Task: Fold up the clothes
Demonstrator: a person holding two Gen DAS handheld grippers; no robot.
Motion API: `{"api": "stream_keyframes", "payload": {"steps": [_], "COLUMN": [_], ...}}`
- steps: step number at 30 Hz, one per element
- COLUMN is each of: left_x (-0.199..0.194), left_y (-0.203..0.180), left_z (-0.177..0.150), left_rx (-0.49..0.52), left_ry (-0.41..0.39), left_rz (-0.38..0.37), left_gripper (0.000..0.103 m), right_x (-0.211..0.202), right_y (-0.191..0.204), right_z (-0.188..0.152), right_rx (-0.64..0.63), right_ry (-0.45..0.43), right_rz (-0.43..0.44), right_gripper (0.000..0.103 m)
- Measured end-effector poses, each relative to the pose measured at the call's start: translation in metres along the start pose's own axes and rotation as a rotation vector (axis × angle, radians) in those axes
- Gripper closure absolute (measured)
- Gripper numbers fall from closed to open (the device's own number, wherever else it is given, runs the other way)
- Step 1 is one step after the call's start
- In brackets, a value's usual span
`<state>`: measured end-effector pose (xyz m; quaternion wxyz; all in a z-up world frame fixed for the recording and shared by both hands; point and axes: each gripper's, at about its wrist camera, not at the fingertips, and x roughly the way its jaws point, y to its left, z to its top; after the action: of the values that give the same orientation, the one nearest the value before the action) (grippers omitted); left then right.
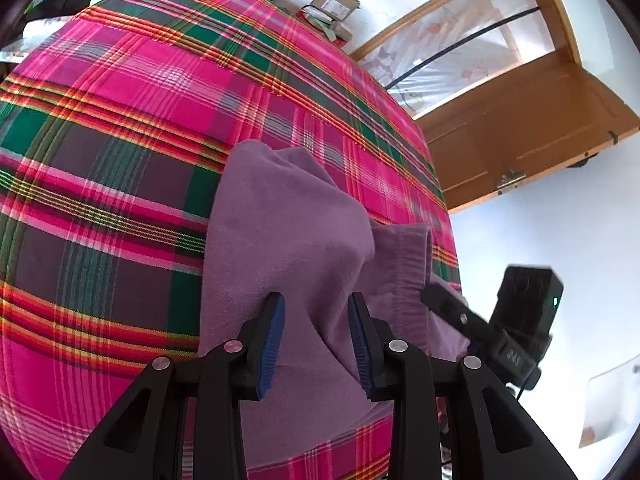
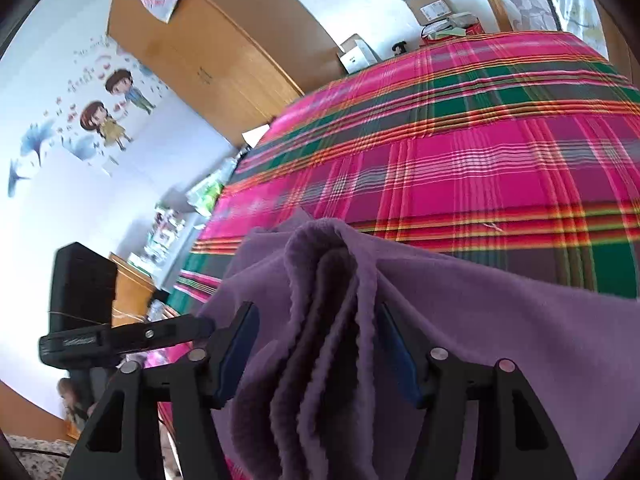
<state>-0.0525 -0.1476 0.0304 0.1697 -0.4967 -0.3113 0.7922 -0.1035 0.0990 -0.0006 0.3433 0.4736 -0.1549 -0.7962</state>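
- Slippage is the near risk: the left gripper [image 1: 316,336] pinches a ridge of the soft purple fleece garment [image 1: 288,224], low and centre in its view, and a tug could free it.
- The right gripper [image 2: 320,344] stands spread around bunched folds, pads apparently not pressing; the stack may splay.
- The garment lies on the pink-and-green plaid bedspread [image 1: 120,120].
- The cardboard box [image 2: 430,6], upper right, bears an unreadable label.

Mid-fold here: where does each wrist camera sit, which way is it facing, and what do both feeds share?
Left wrist: rides the left hand-held gripper, looking down along its fingers at the purple garment on the plaid bedspread, door beyond; the right hand-held gripper shows at right.
Right wrist: rides the right hand-held gripper, jaws around bunched purple folds, wardrobe beyond; the left hand-held gripper shows at left.
Shared: garment, bedspread, cardboard box.
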Motion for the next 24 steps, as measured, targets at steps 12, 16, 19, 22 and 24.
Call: {"api": "stream_keyframes", "payload": {"steps": [12,16,19,22,24], "left_x": [0.008,0.01,0.008,0.008,0.008], "left_y": [0.004,0.009,0.012,0.015,0.016], "left_z": [0.003,0.003,0.0,0.001,0.002], "left_rx": [0.045,0.041,0.044,0.04,0.036], "left_ry": [0.058,0.073,0.078,0.079,0.079], "left_rz": [-0.029,-0.037,-0.044,-0.048,-0.051], "left_gripper": [0.069,0.069,0.069,0.069,0.069], "right_x": [-0.013,-0.015,-0.025,-0.047,-0.06], "right_y": [-0.027,-0.043,-0.041,-0.029,-0.02], "right_z": [0.007,0.005,0.004,-0.004,-0.017], "right_rx": [0.07,0.096,0.079,0.048,-0.001], "right_ry": [-0.053,-0.062,-0.098,-0.188,-0.201], "right_rz": [-0.06,-0.102,-0.132,-0.142,-0.108], "right_gripper": [0.084,0.079,0.074,0.074,0.074]}}
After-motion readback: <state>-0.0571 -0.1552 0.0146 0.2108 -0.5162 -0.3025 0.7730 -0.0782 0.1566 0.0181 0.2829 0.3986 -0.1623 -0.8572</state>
